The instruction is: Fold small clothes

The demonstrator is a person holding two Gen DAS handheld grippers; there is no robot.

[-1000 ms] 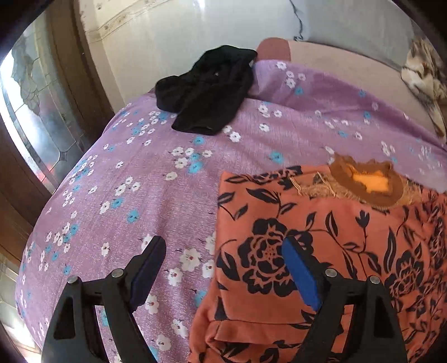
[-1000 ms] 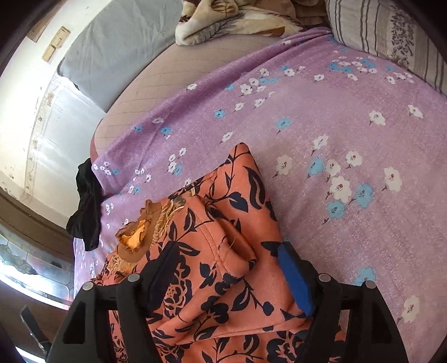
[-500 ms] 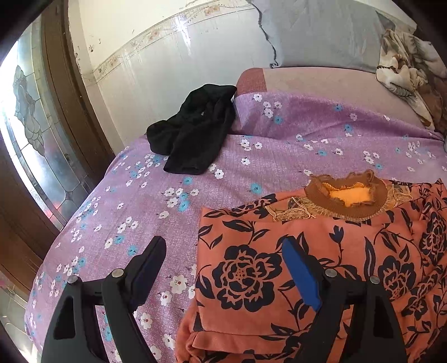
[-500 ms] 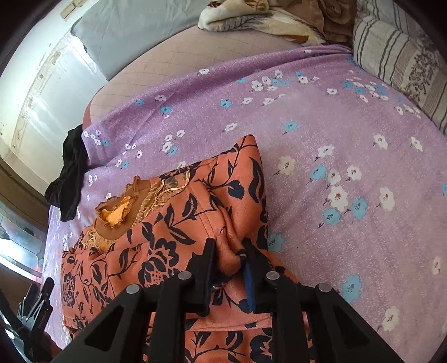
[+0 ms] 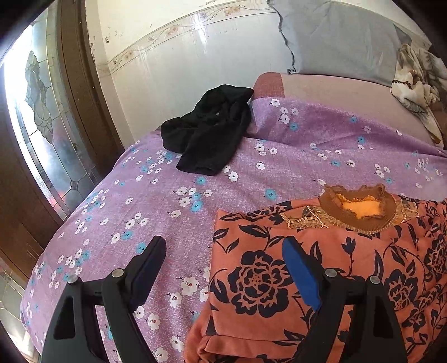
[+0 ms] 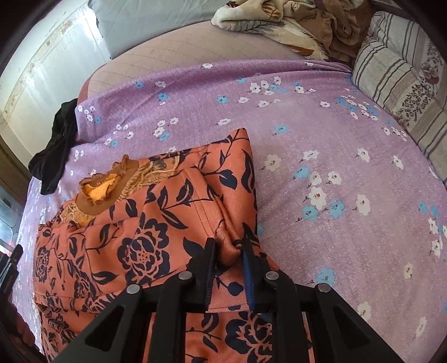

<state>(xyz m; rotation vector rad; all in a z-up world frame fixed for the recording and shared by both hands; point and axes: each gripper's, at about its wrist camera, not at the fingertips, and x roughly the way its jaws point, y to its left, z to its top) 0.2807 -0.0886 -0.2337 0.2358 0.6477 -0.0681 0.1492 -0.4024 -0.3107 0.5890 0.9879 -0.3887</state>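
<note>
An orange garment with black flowers (image 5: pixel 321 268) lies partly folded on the purple flowered bedsheet (image 5: pixel 173 195), its brown knitted collar (image 5: pixel 360 212) facing the far side. My left gripper (image 5: pixel 223 248) is open and empty, held above the garment's left edge. In the right wrist view the same garment (image 6: pixel 145 240) shows with its collar (image 6: pixel 103 192) at the left. My right gripper (image 6: pixel 229 245) is shut on a pinched fold of the orange garment near its right edge.
A black garment (image 5: pixel 209 134) lies crumpled at the far left of the bed, also in the right wrist view (image 6: pixel 56 145). A striped pillow (image 6: pixel 402 92) and a rumpled blanket (image 6: pixel 293 25) lie at the far right. A glazed wooden door (image 5: pixel 42 139) stands left of the bed.
My right gripper has closed on a fold of the orange garment and lifted it slightly. My left gripper has stayed open and drawn back and up from the garment.
</note>
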